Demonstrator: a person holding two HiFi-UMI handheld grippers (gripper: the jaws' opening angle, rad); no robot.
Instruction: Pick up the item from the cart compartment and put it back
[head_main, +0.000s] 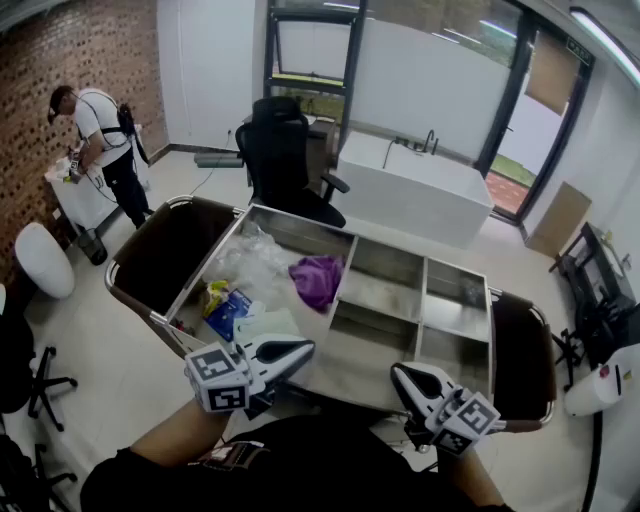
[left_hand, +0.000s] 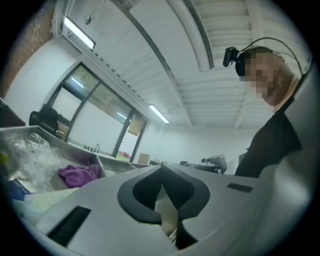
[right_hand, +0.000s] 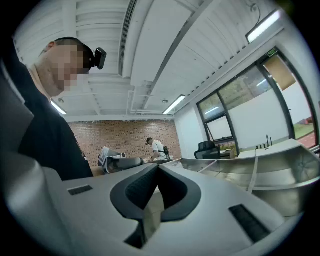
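Note:
The steel cart (head_main: 345, 240) stands in front of me, divided into compartments. Its large left compartment holds a purple cloth (head_main: 317, 280) (left_hand: 77, 175), a crumpled clear plastic bag (head_main: 248, 258) (left_hand: 30, 155), a blue packet (head_main: 228, 310) and a pale flat pack (head_main: 262, 325). My left gripper (head_main: 305, 347) (left_hand: 161, 185) hovers at the cart's near edge, beside that compartment, shut with nothing in it. At the near edge by the small right-hand compartments (head_main: 455, 285), my right gripper (head_main: 397, 372) (right_hand: 157, 167) is also shut and holds nothing.
Dark bags hang on the cart's left end (head_main: 165, 250) and right end (head_main: 522, 355). A black office chair (head_main: 280, 150) and a white counter (head_main: 415, 185) stand behind the cart. A person (head_main: 100, 135) works at the far left by the brick wall.

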